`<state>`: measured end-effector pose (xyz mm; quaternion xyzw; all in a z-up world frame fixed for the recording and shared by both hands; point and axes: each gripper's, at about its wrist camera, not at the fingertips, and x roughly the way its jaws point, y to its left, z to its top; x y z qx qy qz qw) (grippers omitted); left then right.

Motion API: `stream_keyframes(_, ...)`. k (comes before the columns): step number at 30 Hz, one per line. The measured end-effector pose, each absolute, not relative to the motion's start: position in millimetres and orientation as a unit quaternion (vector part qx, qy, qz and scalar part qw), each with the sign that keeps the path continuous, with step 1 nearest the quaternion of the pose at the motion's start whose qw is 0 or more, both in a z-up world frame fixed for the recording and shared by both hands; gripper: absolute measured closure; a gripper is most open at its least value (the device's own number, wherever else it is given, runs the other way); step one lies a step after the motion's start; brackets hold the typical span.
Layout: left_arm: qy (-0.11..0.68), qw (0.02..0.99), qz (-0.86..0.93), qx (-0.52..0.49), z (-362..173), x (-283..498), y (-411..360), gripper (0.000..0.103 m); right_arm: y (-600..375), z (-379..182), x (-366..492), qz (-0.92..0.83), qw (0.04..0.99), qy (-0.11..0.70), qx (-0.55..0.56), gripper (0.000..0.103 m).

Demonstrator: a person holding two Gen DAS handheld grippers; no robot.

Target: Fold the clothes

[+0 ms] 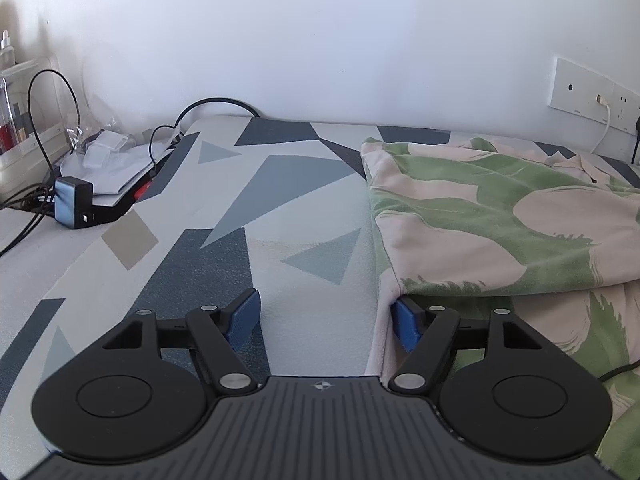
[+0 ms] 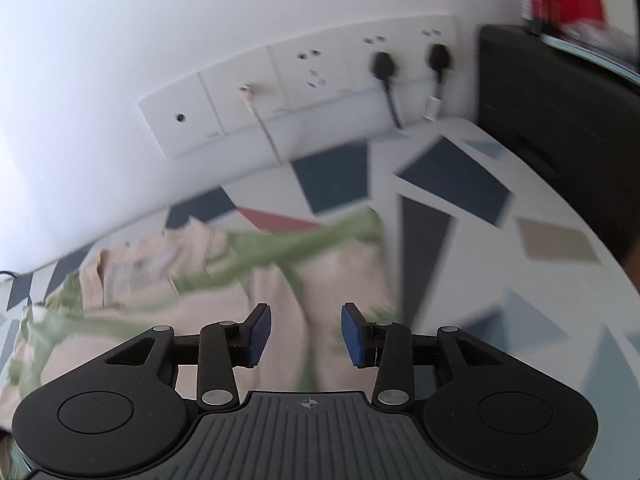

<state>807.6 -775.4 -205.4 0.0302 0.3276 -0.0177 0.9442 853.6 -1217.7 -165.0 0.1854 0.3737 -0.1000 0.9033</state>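
A home bedroom: a bed point(image 1: 280, 208) with a geometric-patterned sheet against a white wall, a wall socket panel point(image 2: 304, 92), chargers point(image 1: 74, 204) alongside.

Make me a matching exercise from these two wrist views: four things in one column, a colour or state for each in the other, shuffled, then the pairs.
Things:
1. garment
2. charger block
3. bed sheet
4. left tool

Colours or states:
A. grey-blue, cables attached
B. open, nothing between its pads
C. pink and green, partly folded
D. blue and grey triangles

Pairs: 1-C, 2-A, 3-D, 4-B
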Motion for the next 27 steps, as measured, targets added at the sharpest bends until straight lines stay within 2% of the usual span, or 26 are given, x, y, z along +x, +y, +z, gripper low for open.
stream_keyframes(3, 0.324, 0.945, -0.014, 0.043, -205, 807, -779, 0.032, -1204, -176, 888, -0.096, 0.899, 0.396, 0.158, 0.065)
stream_keyframes(4, 0.324, 0.945, -0.014, 0.044, -205, 807, -780, 0.032, -1200, -180, 899, -0.095, 0.898, 0.404, 0.149, 0.055)
stream_keyframes(5, 0.323, 0.945, -0.013, 0.046, -205, 807, -780, 0.032, -1195, -185, 908, -0.098, 0.895, 0.416, 0.128, 0.051)
stream_keyframes(7, 0.323, 0.945, -0.012, 0.047, -206, 807, -780, 0.031, -1188, -194, 922, -0.114, 0.889, 0.435, 0.088, 0.052)
stream_keyframes(14, 0.326, 0.944, -0.005, 0.041, -206, 808, -779, 0.026, -1203, -190, 934, -0.172, 0.889, 0.411, 0.109, 0.05)
stream_keyframes(16, 0.33, 0.943, -0.002, 0.033, -206, 810, -777, 0.022, -1202, -185, 924, -0.173, 0.892, 0.402, 0.11, 0.034)
stream_keyframes(21, 0.344, 0.939, 0.001, 0.005, -207, 814, -768, 0.012, -1207, -168, 884, -0.179, 0.897, 0.389, 0.112, 0.006)
stream_keyframes(27, 0.359, 0.933, -0.005, -0.014, -206, 818, -762, 0.008, -1203, -144, 826, -0.199, 0.896, 0.371, 0.144, 0.001)
